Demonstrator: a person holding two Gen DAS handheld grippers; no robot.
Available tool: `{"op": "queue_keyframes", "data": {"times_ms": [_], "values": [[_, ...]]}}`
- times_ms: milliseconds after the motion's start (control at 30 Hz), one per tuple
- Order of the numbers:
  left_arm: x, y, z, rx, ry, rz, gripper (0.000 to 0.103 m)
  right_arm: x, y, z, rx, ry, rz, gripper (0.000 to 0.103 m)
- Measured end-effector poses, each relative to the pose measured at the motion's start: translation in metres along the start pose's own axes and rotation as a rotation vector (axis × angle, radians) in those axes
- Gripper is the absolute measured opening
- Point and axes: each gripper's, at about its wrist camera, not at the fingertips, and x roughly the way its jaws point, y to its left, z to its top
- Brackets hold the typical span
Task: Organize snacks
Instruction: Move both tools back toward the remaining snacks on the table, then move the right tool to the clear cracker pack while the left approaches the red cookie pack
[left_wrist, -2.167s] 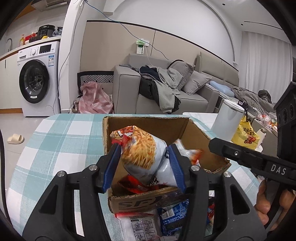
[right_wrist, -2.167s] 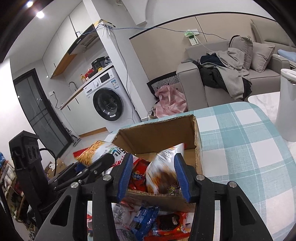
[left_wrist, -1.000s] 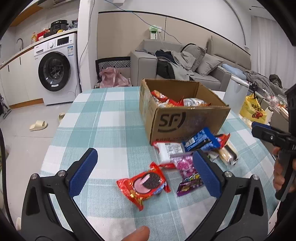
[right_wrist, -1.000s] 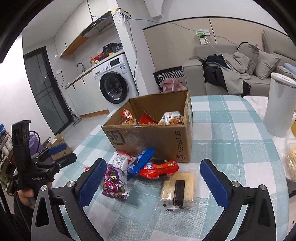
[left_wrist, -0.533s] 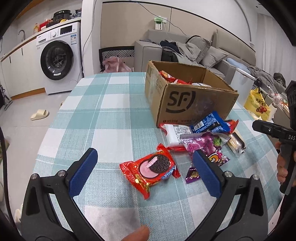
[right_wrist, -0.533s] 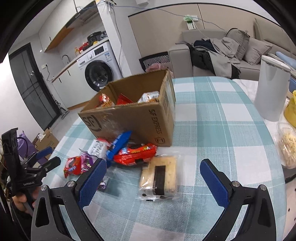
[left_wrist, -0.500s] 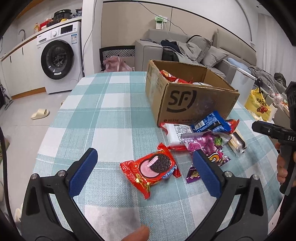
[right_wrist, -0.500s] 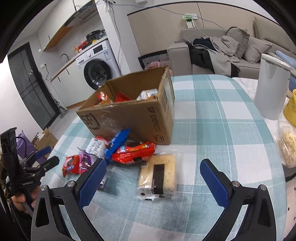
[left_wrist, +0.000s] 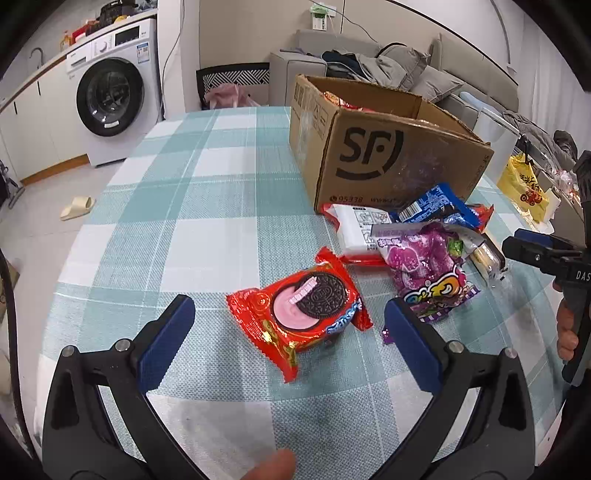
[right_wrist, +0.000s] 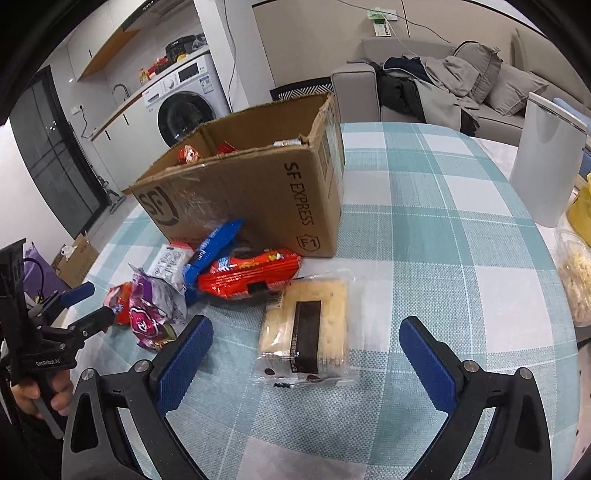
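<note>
Both grippers hover spread wide over loose snacks on the worktop (left_wrist: 229, 192).

The left gripper (left_wrist: 288, 314), low centre, frames the red cookie packet (left_wrist: 299, 314) between its blue pads. The right gripper (right_wrist: 304, 332) brackets the clear cracker pack (right_wrist: 306, 325) at lower centre; the cardboard box (right_wrist: 258, 192) sits above.

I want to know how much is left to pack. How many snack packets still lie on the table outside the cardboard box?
6, perhaps more hidden: red Oreo packet nearest the left gripper; purple candy bag; white packet; blue packet; long red packet; clear cracker pack before the right gripper.
</note>
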Motion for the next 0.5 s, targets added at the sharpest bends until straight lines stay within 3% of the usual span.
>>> {"op": "queue_keyframes", "data": {"times_ms": [500], "values": [[0.020, 0.008, -0.003, -0.027, 0.030, -0.001, 0.102, 0.031, 0.016, -0.011, -0.095, 0.065, -0.138, 0.100]]}}
